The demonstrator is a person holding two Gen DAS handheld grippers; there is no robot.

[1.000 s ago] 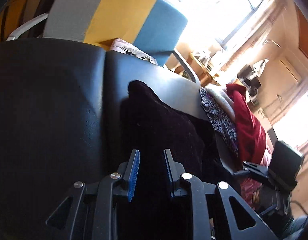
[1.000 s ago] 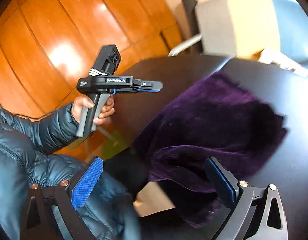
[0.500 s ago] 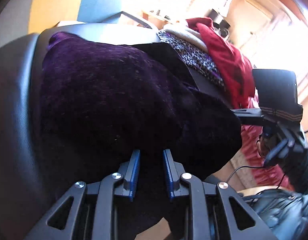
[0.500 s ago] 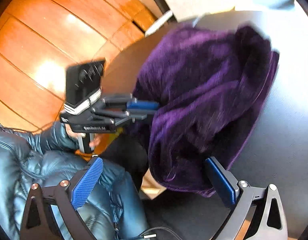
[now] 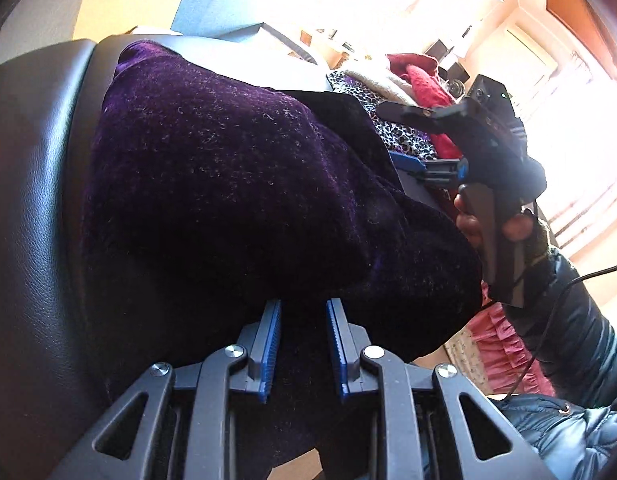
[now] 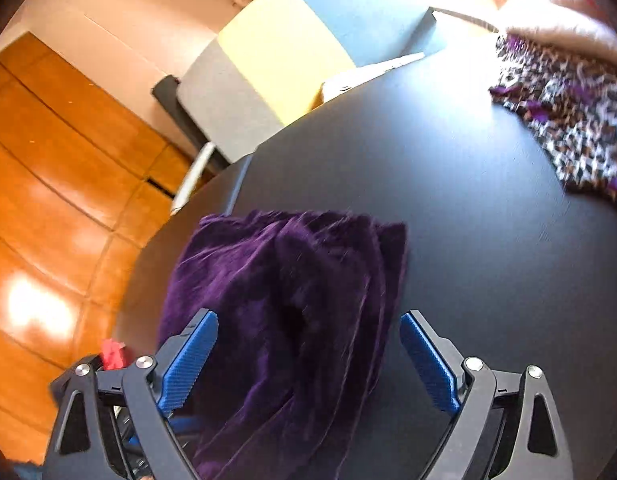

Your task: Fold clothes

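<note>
your left hand-held gripper (image 5: 302, 346) sits nearest the lens, its blue pads drawn close with a narrow gap, and dark purple cloth lies between them, so it looks clamped on the near edge of the purple velvet garment (image 5: 236, 184). that garment is bunched in a thick mound on the black worktop (image 5: 32, 200), part of it hanging over the near edge. from the right wrist view, your right hand-held gripper (image 6: 308, 360) has its jaws spread wide, one on each side of the garment (image 6: 292, 300), holding nothing. in the left wrist view, the right tool sits beside the garment's right side, your right hand (image 5: 492, 224) wrapped round its handle. farther along the worktop lies a leopard-print cloth (image 6: 568, 112), well apart from the velvet, with a red garment (image 5: 428, 92) and a pale one (image 6: 556, 20) beyond it. past the far edge stands a chair (image 6: 276, 60) with grey, yellow and blue panels, on an orange wooden floor (image 6: 48, 200).
</note>
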